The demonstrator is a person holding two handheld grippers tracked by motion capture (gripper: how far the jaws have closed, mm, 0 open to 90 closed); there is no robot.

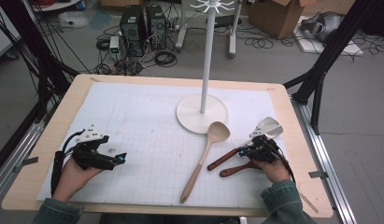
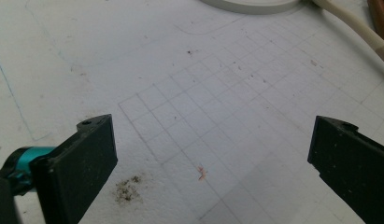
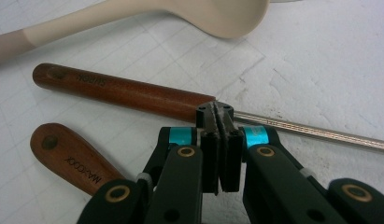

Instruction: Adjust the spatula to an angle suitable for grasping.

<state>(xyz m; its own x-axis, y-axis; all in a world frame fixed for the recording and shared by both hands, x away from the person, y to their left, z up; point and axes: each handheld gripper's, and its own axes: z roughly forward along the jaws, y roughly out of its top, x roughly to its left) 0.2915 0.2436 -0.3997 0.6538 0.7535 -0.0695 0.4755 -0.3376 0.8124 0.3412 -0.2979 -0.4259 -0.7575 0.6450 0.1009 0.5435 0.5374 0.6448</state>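
My right gripper is shut, its jaws pressed together with nothing visible between them. Their tips sit right where the brown wooden handle of a spatula meets its metal shaft. The spatula's metal head lies beyond the gripper. A second brown handle lies closer to the hand. A cream spoon lies to the left of them. My left gripper rests open over bare mat at the near left.
A white rack stand with a round base and a tall pole stands at the middle back of the white grid mat. The wooden table's edge runs close to my right hand.
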